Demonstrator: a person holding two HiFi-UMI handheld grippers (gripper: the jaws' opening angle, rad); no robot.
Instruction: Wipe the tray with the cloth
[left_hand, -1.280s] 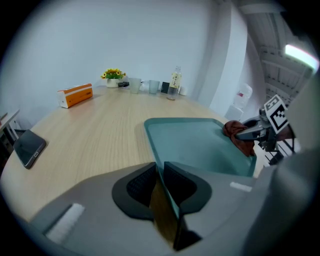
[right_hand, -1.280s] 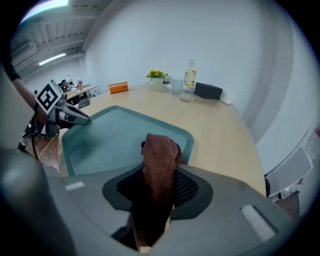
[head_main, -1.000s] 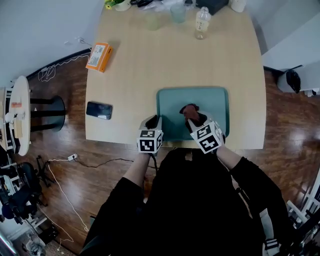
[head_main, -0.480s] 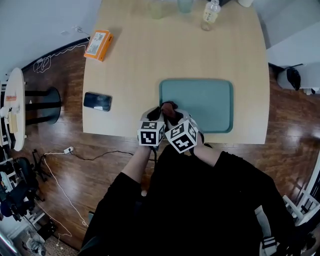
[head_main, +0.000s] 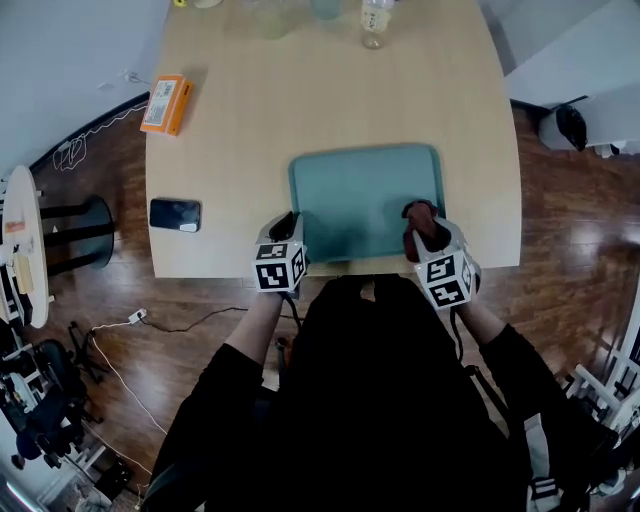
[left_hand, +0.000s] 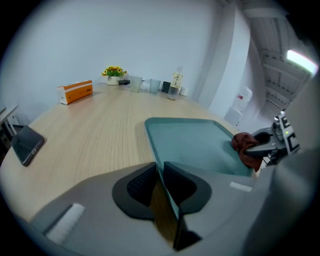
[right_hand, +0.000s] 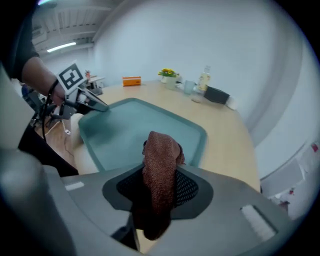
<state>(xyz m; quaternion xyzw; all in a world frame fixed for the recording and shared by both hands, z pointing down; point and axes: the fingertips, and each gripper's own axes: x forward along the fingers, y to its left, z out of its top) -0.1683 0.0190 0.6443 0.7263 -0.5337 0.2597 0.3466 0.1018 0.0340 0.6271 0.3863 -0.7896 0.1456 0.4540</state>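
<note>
Both grips tight: my left gripper (left_hand: 159, 172) pins tray (left_hand: 200, 144) rim, right gripper (right_hand: 159, 175) pinches cloth (right_hand: 161, 150); press flat, overlap strokes.

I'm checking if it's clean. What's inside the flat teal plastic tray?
Only the crumpled reddish-brown cloth, pinched in the right gripper, is over the near right corner of the flat teal plastic tray. The rest looks bare. The patch under the cloth is covered.

I read no text anywhere. Orange box (head_main: 165, 103), ten o'clock in head view: white label, print too small. Bottle (head_main: 375, 18), twelve o'clock: label illegible.
</note>
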